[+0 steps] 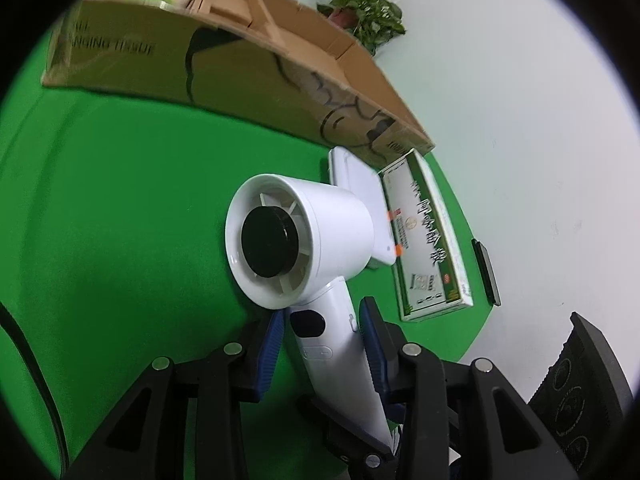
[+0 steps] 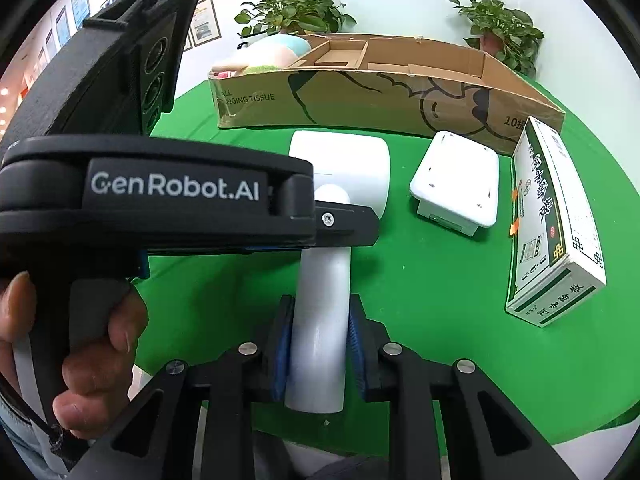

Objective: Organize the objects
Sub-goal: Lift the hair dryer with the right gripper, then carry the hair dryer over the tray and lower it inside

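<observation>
A white hair dryer with a black centre cap is held above the green table. My left gripper has its blue pads against both sides of the handle just below the barrel. My right gripper is shut on the lower part of the same handle. In the right wrist view the left gripper's black body crosses in front of the barrel. A long open cardboard box lies at the back of the table, with a pink plush toy in its left end.
A white plastic device and a green-and-white medicine carton lie right of the dryer, in front of the box. Two potted plants stand behind the box. A black phone lies off the green cloth at its right edge.
</observation>
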